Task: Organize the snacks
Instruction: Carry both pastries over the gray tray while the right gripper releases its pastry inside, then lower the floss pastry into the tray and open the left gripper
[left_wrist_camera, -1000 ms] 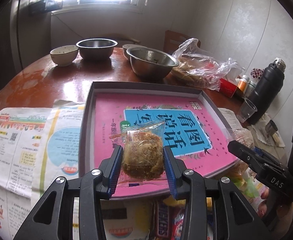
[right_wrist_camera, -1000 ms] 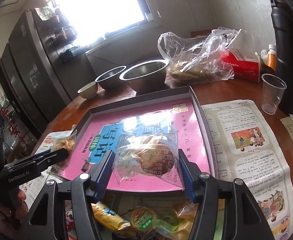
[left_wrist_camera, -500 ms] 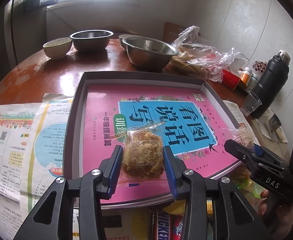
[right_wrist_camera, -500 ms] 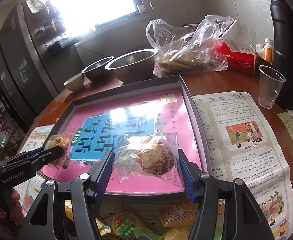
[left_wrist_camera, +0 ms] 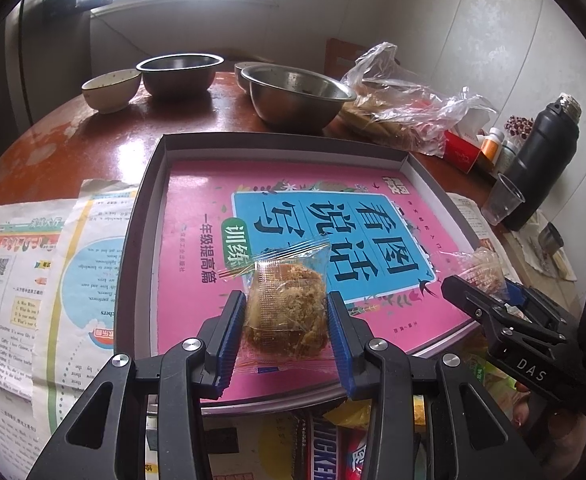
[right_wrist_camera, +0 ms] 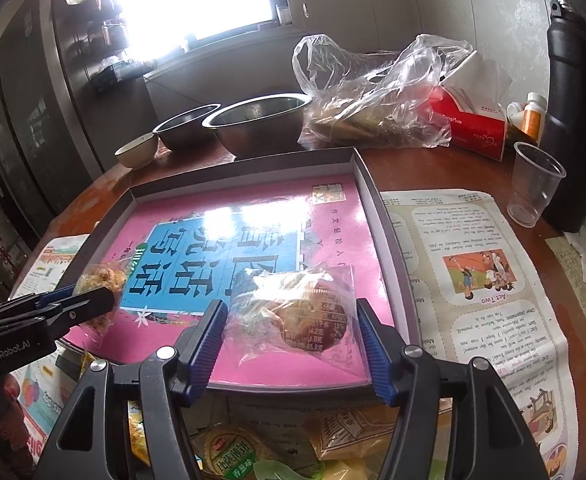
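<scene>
My left gripper (left_wrist_camera: 287,330) is shut on a clear-wrapped floss cake (left_wrist_camera: 287,312), held over the near edge of a grey tray (left_wrist_camera: 143,216) lined with a pink and blue book cover. My right gripper (right_wrist_camera: 293,338) is shut on a larger clear-wrapped pastry (right_wrist_camera: 297,316), over the tray's near right part (right_wrist_camera: 389,232). Each gripper shows in the other's view: the right one (left_wrist_camera: 489,304) at the right, the left one (right_wrist_camera: 93,300) at the left with its cake. More wrapped snacks (right_wrist_camera: 229,452) lie on the table below the tray's near edge.
Two steel bowls (left_wrist_camera: 297,96) and a small ceramic bowl (left_wrist_camera: 111,88) stand behind the tray. A plastic bag of food (right_wrist_camera: 373,100), a red tissue box (right_wrist_camera: 473,128), a plastic cup (right_wrist_camera: 535,188) and a black flask (left_wrist_camera: 541,164) stand at the right. Newspaper (left_wrist_camera: 33,272) covers the table.
Both grippers have moved forward over the tray with their snacks still held. The tray looks larger and nearer in both views.
</scene>
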`<state>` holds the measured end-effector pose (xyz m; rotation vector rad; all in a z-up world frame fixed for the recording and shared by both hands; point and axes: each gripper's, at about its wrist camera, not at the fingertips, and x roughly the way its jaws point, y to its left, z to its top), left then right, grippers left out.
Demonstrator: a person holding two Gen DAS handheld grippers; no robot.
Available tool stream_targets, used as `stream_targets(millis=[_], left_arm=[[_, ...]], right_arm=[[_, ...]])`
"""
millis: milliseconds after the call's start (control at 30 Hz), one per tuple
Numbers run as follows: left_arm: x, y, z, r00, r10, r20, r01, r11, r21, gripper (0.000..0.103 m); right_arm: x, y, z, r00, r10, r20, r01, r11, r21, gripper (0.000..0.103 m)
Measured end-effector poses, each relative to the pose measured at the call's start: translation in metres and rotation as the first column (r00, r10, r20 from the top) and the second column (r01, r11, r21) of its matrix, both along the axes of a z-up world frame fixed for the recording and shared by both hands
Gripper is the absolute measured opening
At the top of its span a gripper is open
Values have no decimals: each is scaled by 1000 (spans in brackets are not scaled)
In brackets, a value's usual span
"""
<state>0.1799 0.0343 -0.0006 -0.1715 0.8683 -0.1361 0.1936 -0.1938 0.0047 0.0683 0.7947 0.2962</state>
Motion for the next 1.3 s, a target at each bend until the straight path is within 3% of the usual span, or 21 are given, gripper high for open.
stream_targets(millis=[733,833,900,1300], left_arm=[[-1,1,-4,1000,5,-19,-5,1000,-12,45],[-2,2,-2,1000,10,-11,-10,1000,-10,49],[-3,2,1,1000,12,0,-12,1000,-5,59],[-18,6,21,998,36,52,-36,999,4,75]], right_arm=[[-4,-10,5,999,-40,20,40,999,23,79],[-5,-12,6,999,-45,19,44,999,32,80],[-5,-14,7,999,-49,20,48,998,38,80],[-13,-20,16,997,-61,40,58,996,74,81]])
